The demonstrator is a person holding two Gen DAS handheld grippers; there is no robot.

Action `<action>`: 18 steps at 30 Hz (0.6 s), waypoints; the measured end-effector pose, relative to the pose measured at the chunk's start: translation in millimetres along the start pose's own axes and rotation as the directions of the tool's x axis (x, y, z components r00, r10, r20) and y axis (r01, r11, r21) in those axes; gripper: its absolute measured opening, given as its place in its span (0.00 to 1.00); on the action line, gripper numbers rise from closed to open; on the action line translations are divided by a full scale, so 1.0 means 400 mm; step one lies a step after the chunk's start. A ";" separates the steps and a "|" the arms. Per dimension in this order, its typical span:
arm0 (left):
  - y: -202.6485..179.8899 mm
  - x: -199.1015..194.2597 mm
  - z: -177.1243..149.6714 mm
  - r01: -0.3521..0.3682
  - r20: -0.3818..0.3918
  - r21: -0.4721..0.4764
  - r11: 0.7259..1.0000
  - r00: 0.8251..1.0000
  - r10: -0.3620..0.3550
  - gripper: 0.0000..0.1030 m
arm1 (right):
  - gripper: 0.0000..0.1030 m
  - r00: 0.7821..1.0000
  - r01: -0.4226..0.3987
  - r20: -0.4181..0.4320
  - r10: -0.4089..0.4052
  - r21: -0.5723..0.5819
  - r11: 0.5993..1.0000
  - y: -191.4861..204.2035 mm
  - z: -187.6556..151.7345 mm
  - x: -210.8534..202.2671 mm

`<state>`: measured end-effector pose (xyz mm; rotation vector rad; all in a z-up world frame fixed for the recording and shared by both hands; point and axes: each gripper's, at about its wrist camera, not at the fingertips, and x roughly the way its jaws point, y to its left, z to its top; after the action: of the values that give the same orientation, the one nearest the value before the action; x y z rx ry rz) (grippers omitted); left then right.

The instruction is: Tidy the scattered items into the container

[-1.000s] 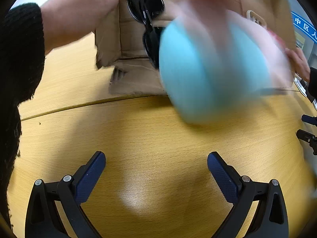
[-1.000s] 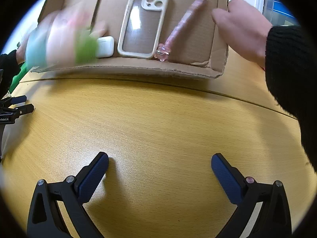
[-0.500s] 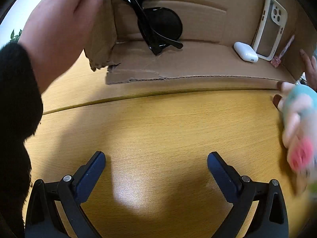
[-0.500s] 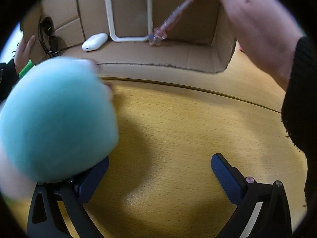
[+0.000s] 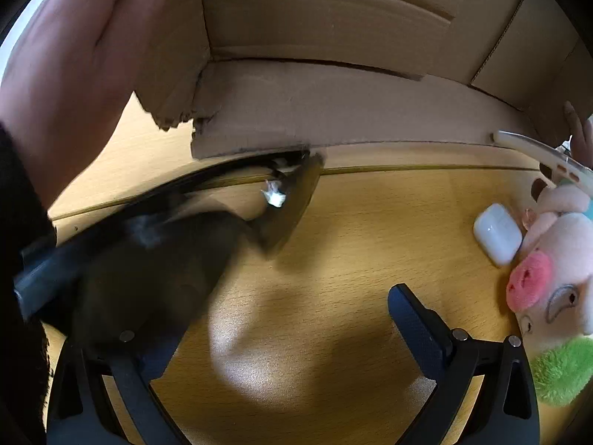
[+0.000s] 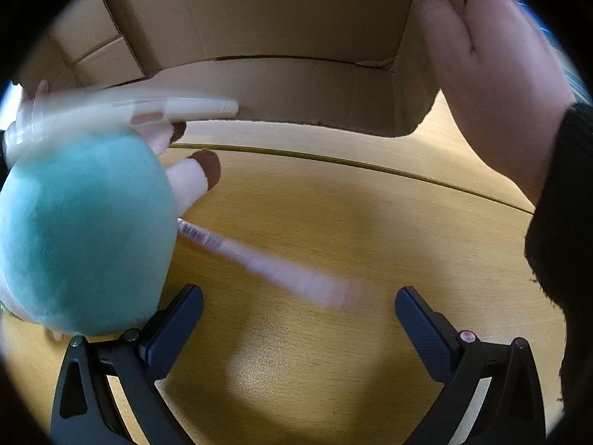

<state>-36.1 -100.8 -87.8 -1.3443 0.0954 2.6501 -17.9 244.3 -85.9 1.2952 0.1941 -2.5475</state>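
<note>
A cardboard box (image 5: pixel 333 111) is tipped toward me, its opening facing the wooden table, with a person's hand (image 5: pixel 74 74) on its side. Black sunglasses (image 5: pixel 155 259), blurred, are tumbling out over my left gripper's left finger. A white earbud case (image 5: pixel 498 233) and a plush pig (image 5: pixel 556 285) lie at the right. A clear phone case (image 5: pixel 533 148) slides off the box edge. My left gripper (image 5: pixel 289 319) is open and holds nothing. In the right wrist view the plush's teal back (image 6: pixel 81 230), the blurred phone case (image 6: pixel 148 109) and a pink pen (image 6: pixel 281 272) lie ahead of my open right gripper (image 6: pixel 298 300).
The box (image 6: pixel 296 85) fills the far side of both views. A second hand (image 6: pixel 496 74) in a black sleeve holds its right wall. The yellow wooden table (image 6: pixel 333 371) has a seam running across below the box.
The box has tipped further over. The sunglasses, phone case, earbud case and pen have slid out onto the table. The plush has landed between the two grippers.
</note>
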 end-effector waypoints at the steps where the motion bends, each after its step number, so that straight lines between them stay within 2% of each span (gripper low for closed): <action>1: -0.001 0.001 0.000 -0.001 0.000 0.001 1.000 1.000 0.001 1.00 | 1.00 1.000 0.000 0.000 0.000 0.000 1.000 0.001 -0.001 0.001; 18: -0.005 0.015 -0.003 0.000 0.000 0.001 1.000 1.000 0.000 1.00 | 1.00 1.000 0.000 -0.001 0.000 -0.001 1.000 0.011 -0.005 0.015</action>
<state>-38.2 -98.3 -93.3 -1.3439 0.0969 2.6493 -18.6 239.6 -91.8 1.2961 0.1950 -2.5468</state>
